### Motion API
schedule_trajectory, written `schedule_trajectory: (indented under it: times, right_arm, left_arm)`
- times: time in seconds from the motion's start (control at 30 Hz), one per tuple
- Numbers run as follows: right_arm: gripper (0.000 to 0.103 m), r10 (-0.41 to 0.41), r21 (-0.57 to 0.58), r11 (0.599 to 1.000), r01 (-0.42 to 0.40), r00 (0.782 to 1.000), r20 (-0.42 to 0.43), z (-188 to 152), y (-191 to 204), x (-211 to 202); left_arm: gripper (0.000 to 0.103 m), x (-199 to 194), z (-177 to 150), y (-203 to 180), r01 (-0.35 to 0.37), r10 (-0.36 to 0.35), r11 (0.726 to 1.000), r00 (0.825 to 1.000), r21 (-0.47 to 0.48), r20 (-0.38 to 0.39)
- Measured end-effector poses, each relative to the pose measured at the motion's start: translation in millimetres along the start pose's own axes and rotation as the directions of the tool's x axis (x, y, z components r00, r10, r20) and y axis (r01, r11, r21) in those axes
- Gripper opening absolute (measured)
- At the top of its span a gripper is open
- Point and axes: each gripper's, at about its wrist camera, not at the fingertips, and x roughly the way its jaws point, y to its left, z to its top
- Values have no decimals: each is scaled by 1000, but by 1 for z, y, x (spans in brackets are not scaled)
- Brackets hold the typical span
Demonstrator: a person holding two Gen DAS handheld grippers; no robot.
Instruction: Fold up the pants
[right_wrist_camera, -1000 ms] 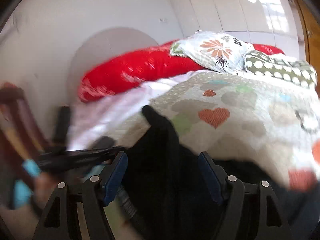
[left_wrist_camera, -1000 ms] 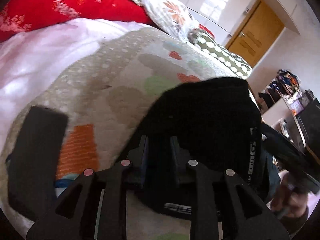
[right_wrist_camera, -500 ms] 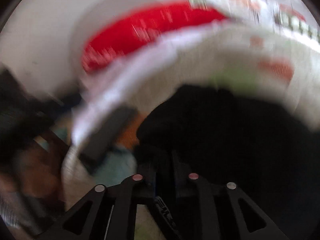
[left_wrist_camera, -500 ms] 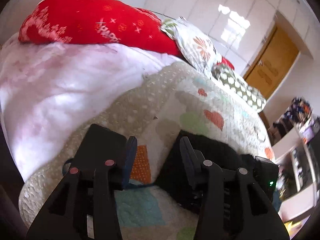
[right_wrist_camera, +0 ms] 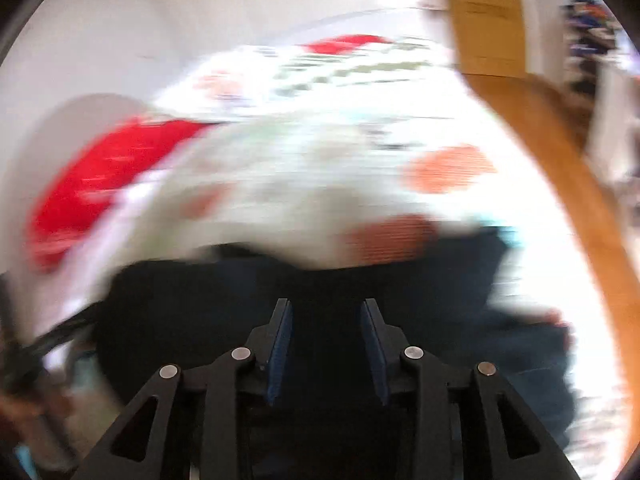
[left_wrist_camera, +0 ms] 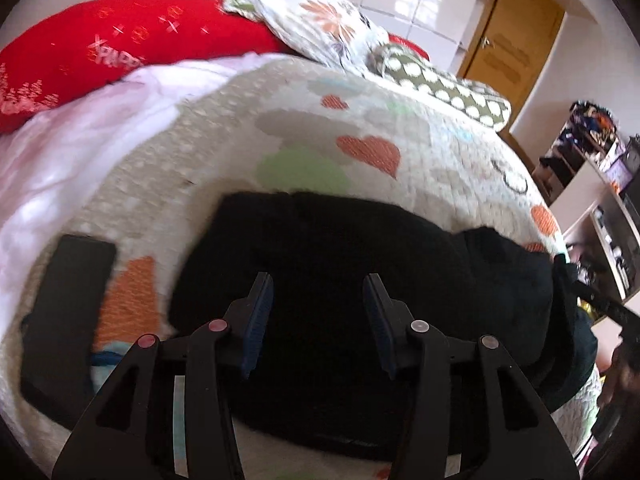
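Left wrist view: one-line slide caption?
Left gripper open above folded black pants on a heart-patterned quilt, phone beside.

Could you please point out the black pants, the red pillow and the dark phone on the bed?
pants [left_wrist_camera: 320, 240], left wrist view, middle of the folded bundle
red pillow [left_wrist_camera: 132, 36], left wrist view, its patterned face
phone [left_wrist_camera: 68, 316], left wrist view, its screen

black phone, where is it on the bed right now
In the left wrist view the black phone lies at the lower left on the heart-patterned quilt, left of the folded black pants.
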Motion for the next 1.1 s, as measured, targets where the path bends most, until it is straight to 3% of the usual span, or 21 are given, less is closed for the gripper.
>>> schedule_trajectory:
  times: [0.07,0.17,0.23,0.3,0.33,0.37,0.63,0.8,0.9,0.97,1.1]
  right_arm:
    - [34,-40,41,998,42,998,-42,7,-21,14]
    - [34,36,73,997,-27,992,-118,10,-24,42]
    - [33,30,38,999,-26,996,-88,9,-22,48]
    - [22,15,-7,1000,-16,997,-80,8,-22,49]
    - [10,7,-23,1000,-9,997,-77,8,-24,50]
    - [6,21,-23,999,-23,997,-78,5,-31,46]
    - [4,41,-1,999,-41,999,3,-35,-76,-49]
    - [4,74,58,996,-72,997,-23,-64,-93,-58]
    - [15,184,196,963,-185,983,21,-61,-103,-50]
    - [56,253,278,925,-257,966,52,-60,-105,-41]
    - [57,272,347,899,-267,962,37,-59,-102,-14]
  left_arm:
    - [46,12,-5,-8,-5,6,1000,999,15,-35]
    - [46,22,-14,-19,-49,52,997,997,58,-48]
    - [46,22,-17,-23,-62,65,996,997,66,-43]
    - [47,22,-16,-22,-57,60,997,997,58,-49]
    - [49,22,-16,-21,-52,55,997,997,50,-51]
    - [49,21,-16,-19,-44,46,998,997,39,-54]
    - [49,19,-19,-18,-25,26,1000,998,19,-62]
    - [51,20,-20,-20,-30,31,999,997,15,-65]
    - [51,19,-20,-20,-22,23,1000,997,11,-72]
    - [51,19,-21,-20,-21,22,1000,997,15,-75]
    - [51,19,-22,-20,-19,20,1000,997,14,-75]
